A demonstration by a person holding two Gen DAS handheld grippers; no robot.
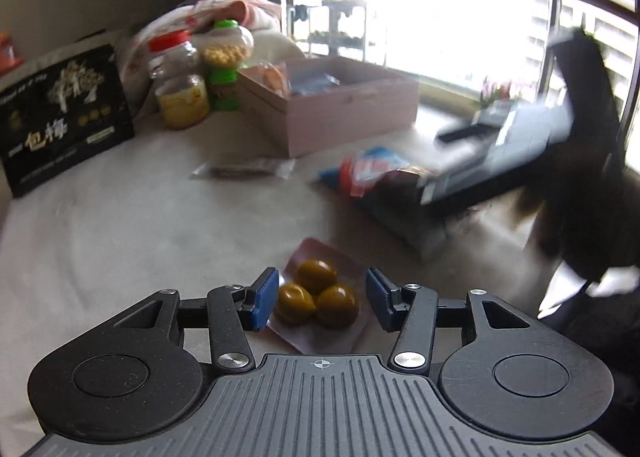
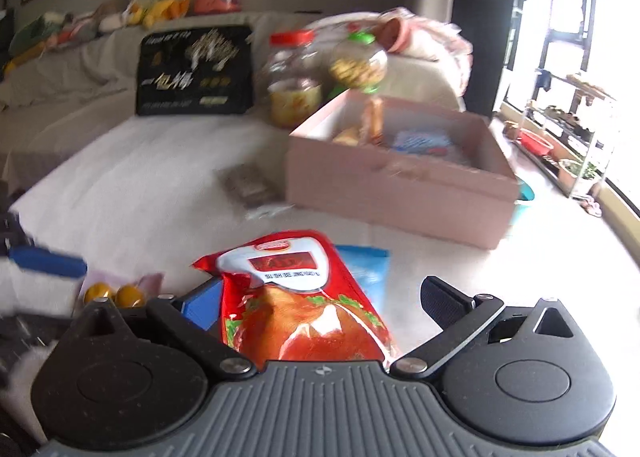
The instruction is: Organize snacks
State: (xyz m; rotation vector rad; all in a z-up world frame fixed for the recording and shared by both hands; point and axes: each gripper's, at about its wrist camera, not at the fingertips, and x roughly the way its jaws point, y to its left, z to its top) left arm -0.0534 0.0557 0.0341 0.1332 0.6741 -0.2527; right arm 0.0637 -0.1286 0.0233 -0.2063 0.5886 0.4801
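While our left gripper (image 1: 322, 299) gapes around the olive packet (image 1: 318, 299), our right gripper (image 2: 320, 305) straddles the red pouch (image 2: 300, 297), pads apart.

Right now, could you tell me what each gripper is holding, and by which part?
The left gripper straddles the olive packet with its pads clear. The right gripper straddles the red pouch; no grip visible.

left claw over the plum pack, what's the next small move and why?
Probably close the left claw on the pack of three plums. Its blue pads straddle the pack with a gap showing on the right side, so nothing is gripped yet. The pink box where snacks already sit is open beyond.
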